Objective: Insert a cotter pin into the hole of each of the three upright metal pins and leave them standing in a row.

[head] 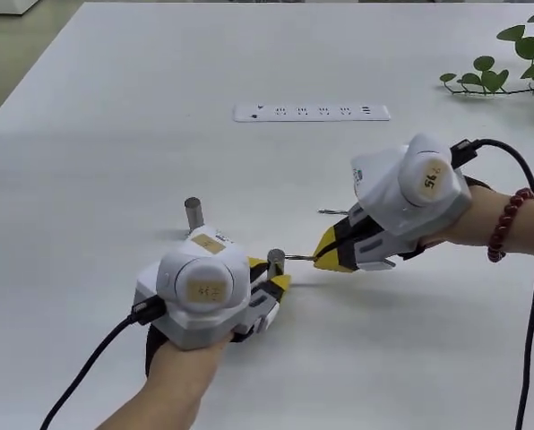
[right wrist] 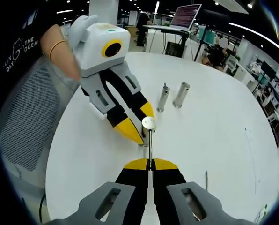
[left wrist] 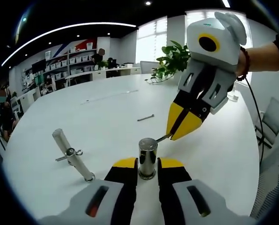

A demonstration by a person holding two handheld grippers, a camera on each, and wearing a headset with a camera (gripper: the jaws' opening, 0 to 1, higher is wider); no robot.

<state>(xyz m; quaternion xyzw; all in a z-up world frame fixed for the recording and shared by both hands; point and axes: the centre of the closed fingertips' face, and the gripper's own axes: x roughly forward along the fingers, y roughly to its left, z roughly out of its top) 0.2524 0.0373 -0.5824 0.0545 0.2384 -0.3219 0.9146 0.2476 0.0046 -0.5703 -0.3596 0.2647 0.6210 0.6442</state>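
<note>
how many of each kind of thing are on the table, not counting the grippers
metal pins: 3
cotter pins: 3
power strip: 1
plant: 1
total: 8

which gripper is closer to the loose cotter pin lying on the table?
Right. The loose cotter pin lies right beside the right gripper, which grips a second cotter pin. The left gripper is farther off, nearer the person, clamped on an upright metal pin.
</note>
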